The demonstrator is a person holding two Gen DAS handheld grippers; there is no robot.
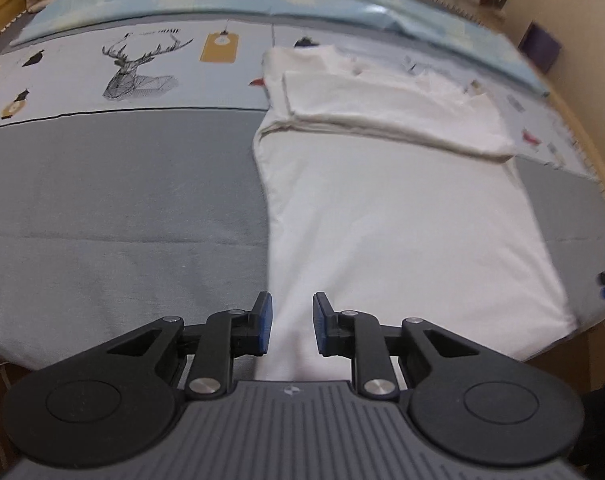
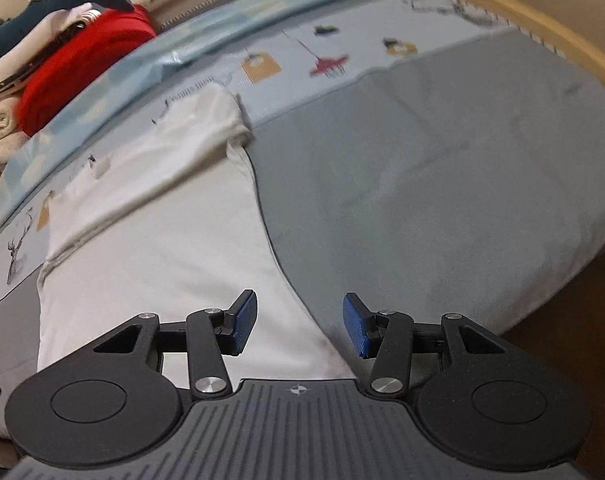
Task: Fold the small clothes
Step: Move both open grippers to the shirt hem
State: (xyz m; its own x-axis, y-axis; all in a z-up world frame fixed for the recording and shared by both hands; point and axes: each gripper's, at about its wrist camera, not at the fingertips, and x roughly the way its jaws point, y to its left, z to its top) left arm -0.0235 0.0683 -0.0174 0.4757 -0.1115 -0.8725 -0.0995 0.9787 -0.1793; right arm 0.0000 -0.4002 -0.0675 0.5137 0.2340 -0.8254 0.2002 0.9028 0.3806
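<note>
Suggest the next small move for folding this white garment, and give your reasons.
Probably lower both open grippers onto the near hem of the white garment and pinch it. The left hand-held gripper and right hand-held gripper each sit over a near corner, holding nothing, and the far end is already folded over.

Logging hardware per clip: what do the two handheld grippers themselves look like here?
Both match: the left gripper and right gripper have black linkage arms with silver pivot screws, ribbed blue finger pads, round black discs either side, and a grey ribbed body bearing a small compass-like mark. No cables or sleeves show.
</note>
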